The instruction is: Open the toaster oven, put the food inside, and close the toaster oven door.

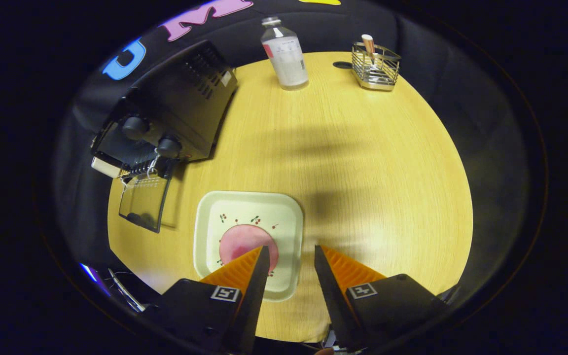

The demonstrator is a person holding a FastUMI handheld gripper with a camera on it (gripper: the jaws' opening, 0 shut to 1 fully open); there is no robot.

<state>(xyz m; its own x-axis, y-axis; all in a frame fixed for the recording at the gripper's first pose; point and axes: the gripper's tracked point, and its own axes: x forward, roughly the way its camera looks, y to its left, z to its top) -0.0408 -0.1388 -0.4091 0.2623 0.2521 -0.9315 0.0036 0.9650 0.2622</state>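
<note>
Gripper (291,254) hangs above the surface (363,162), fingers apart and holding nothing. One finger overlaps the pink food (244,241) on the square plate (215,212). Toaster oven (175,113) beyond the plate, door (143,202) down.

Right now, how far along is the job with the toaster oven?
Done: the toaster oven door hangs open. In hand: nothing; the gripper is open above the plate, one finger over the pink food, not gripping it. Left: pick up the food, put it inside, close the door.

Count of things on the desk (363,162)
One toaster oven (175,108), one plate (247,241), one pink food piece (244,244), one bottle (285,54), one wire basket (375,66).
</note>
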